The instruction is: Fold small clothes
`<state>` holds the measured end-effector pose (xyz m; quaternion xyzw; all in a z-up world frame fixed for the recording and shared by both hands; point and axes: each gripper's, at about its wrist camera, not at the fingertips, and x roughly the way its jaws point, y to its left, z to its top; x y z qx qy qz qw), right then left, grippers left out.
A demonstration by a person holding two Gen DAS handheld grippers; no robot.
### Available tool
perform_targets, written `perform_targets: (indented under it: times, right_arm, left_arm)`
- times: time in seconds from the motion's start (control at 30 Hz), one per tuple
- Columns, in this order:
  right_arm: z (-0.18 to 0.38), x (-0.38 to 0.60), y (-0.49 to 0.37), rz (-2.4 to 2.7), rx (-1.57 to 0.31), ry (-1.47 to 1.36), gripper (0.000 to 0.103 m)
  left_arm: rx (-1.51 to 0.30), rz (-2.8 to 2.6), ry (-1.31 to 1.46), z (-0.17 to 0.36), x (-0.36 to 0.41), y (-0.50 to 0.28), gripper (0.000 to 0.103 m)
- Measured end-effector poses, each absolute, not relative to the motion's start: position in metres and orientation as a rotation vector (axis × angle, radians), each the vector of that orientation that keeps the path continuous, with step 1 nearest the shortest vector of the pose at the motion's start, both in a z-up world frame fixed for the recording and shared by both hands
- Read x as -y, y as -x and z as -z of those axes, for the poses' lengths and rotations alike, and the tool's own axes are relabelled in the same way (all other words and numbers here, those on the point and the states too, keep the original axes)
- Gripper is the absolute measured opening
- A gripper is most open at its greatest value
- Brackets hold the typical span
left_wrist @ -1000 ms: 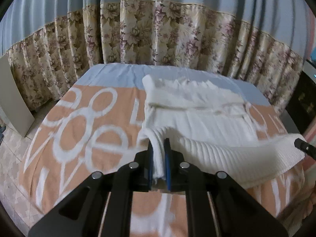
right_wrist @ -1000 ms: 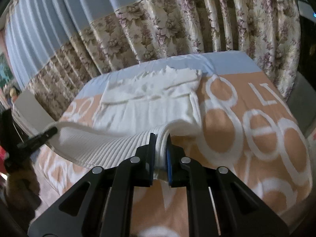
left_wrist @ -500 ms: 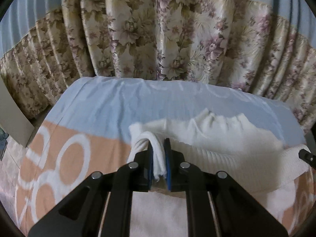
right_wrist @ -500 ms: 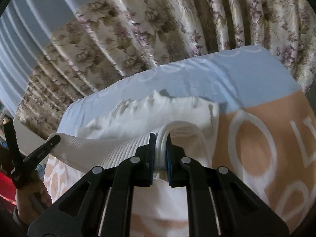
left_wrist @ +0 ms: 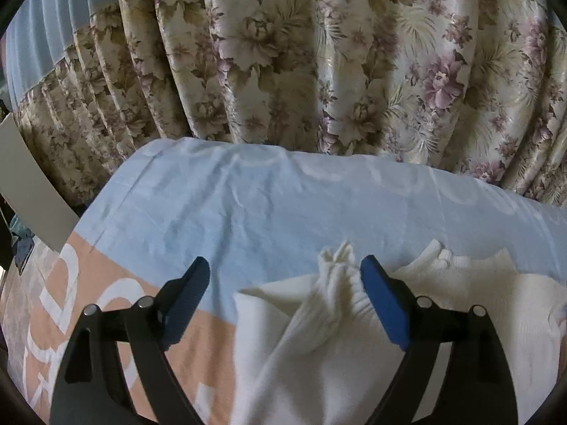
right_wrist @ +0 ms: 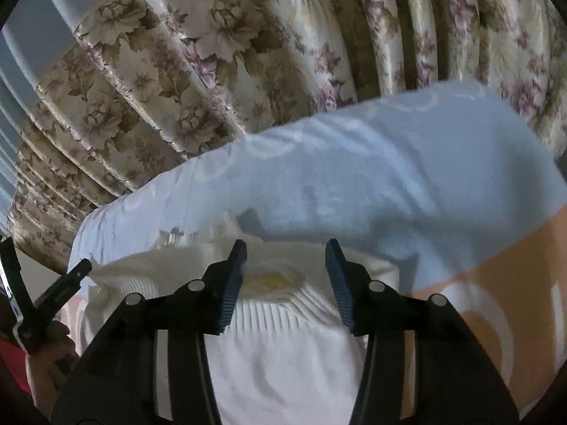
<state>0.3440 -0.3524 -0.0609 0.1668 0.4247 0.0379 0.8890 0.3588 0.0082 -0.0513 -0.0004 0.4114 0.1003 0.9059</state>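
Note:
A white ribbed knit garment [left_wrist: 354,347] lies folded on the bed, its hem laid up near the collar. My left gripper [left_wrist: 285,276] is open; a bunched corner of the hem stands between its fingers, next to the right pad. My right gripper [right_wrist: 286,253] is open over the other hem corner of the garment [right_wrist: 280,318]. The other gripper's finger [right_wrist: 67,285] and the hand that holds it show at the left of the right wrist view.
The bed has a cover that is light blue [left_wrist: 248,205] at the far end and orange with white letters [left_wrist: 71,311] nearer. Flowered curtains [left_wrist: 319,53] hang right behind the bed. A white board [left_wrist: 32,184] leans at the left.
Both grippers carried the hem forward over the garment to the collar end, lowered it and opened, letting it go. The garment is now folded in half.

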Motion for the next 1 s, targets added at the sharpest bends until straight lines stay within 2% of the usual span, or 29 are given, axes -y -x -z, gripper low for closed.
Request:
perform_targets:
  times: [0.07, 0.4, 0.9, 1.0]
  right_arm:
    - [0.058, 0.358, -0.335, -0.049, -0.863, -0.31, 0.056]
    - [0.079, 0.38, -0.274, -0.042, -0.903, -0.184, 0.07]
    - [0.09, 0.357, -0.239, -0.052, -0.909, -0.114, 0.079]
    - [0.103, 0.354, -0.249, -0.051, -0.934, -0.116, 0.08]
  left_arm:
    - [-0.832, -0.201, -0.046, 0.05, -0.008, -0.348, 0.087]
    - [-0.781, -0.07, -0.148, 0.055, 0.021, -0.272, 0.087]
    - [-0.843, -0.082, -0.1, 0.095, 0.012, -0.236, 0.088]
    - [-0.852, -0.092, -0.094, 0.105, 0.008, -0.238, 0.093]
